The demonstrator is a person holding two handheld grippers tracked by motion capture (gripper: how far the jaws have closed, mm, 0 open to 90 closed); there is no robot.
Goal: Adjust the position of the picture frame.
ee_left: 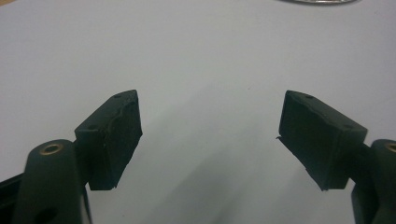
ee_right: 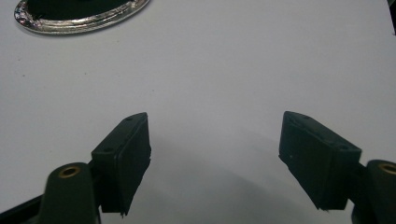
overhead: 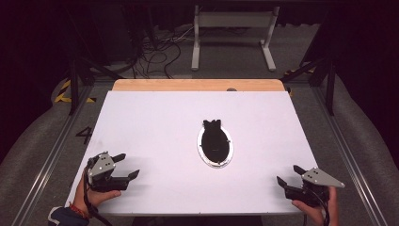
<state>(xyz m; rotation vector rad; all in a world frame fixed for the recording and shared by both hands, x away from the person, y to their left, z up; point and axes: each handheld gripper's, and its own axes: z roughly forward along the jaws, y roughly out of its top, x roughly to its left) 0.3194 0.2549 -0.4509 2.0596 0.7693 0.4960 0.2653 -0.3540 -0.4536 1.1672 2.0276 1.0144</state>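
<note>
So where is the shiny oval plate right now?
In the high view the oval plate lies near the middle of the white table, slightly right of centre, with a black thing on it, ahead of both grippers.

An oval dish (overhead: 215, 164) with a shiny silver rim lies flat on the white tabletop (overhead: 155, 122), a little right of its middle; its long axis runs away from the person. A black object (overhead: 214, 139) rests inside it; 1 end pokes over the far rim.
</note>
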